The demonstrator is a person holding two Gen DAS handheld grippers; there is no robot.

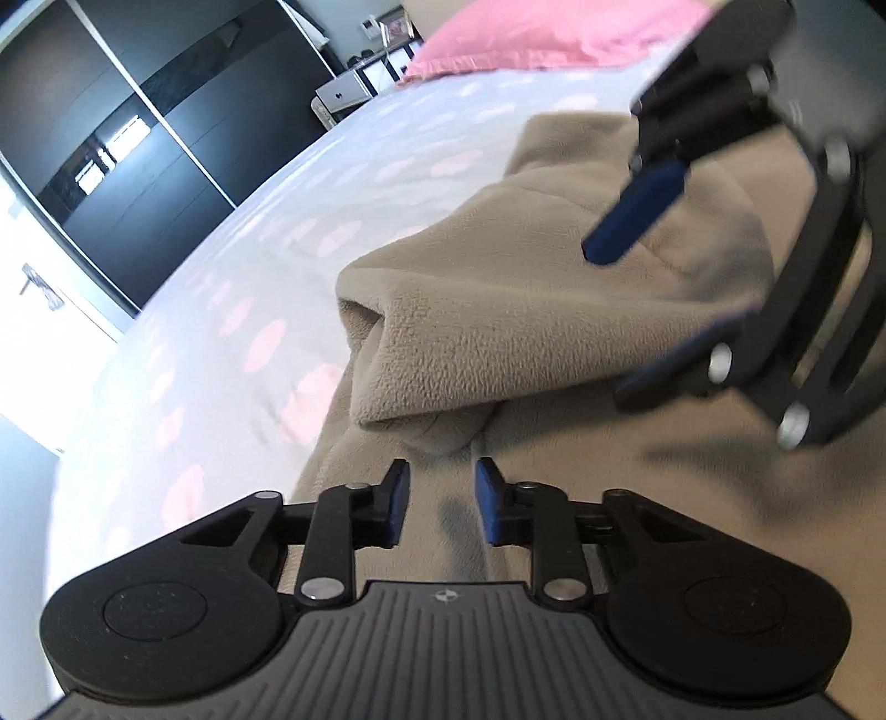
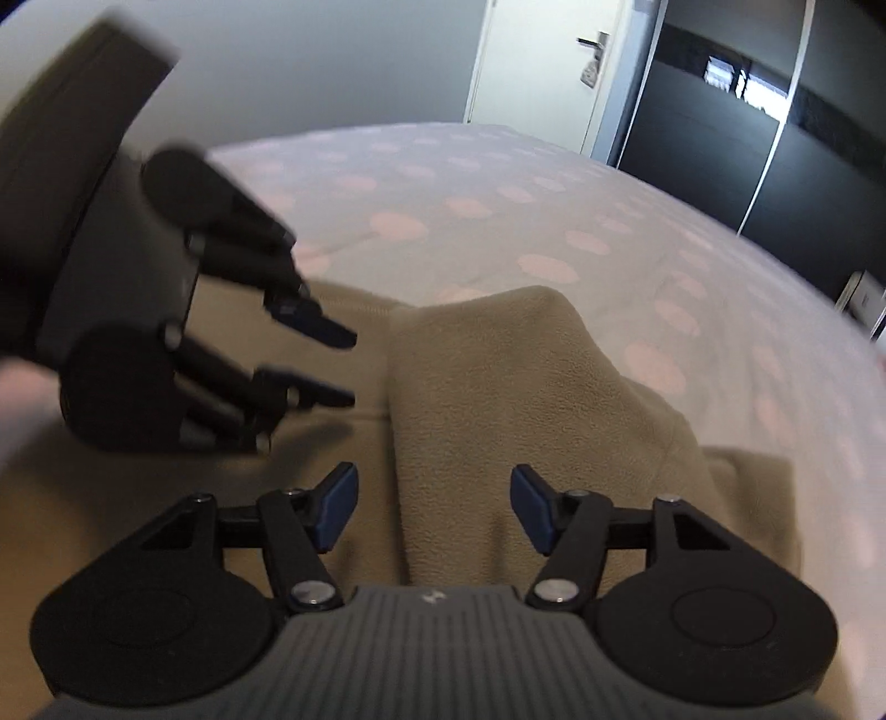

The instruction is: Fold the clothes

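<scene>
Motion blur softens the far gripper in each view, and both are cut off by the frame edge: the right gripper [image 1: 659, 321] enters the left wrist view from 2 o'clock, the left gripper [image 2: 351, 365] enters the right wrist view from 9 o'clock, and the hands that carry them cannot be made out. The near part of the beige fleece garment [image 1: 498, 310] is hidden beneath the gripper bodies, so its full outline cannot be told. The garment lies on a bed with a pale cover printed with pink spots [image 2: 498, 183]; one layer is folded over another, its rounded fold edge [image 1: 410, 426] just beyond the left fingertips. A pink pillow [image 1: 531, 33] lies at 12 o'clock in the left wrist view, with a small white cabinet [image 1: 340, 94] and indistinct clutter to its left. A dark glossy wardrobe with sliding doors [image 1: 127, 166] fills the 10 o'clock region there and the 2 o'clock region in the right wrist view, next to a white door with a lever handle [image 2: 531, 61]. The left gripper's jaws stand only narrowly apart, with nothing between the blue pads [image 1: 398, 498]; they hover over the cloth without pinching it. The right gripper's jaws stand widely spread, its pads [image 2: 332, 509] flanking the folded layer's edge [image 2: 390, 421] below, with no cloth gripped.
</scene>
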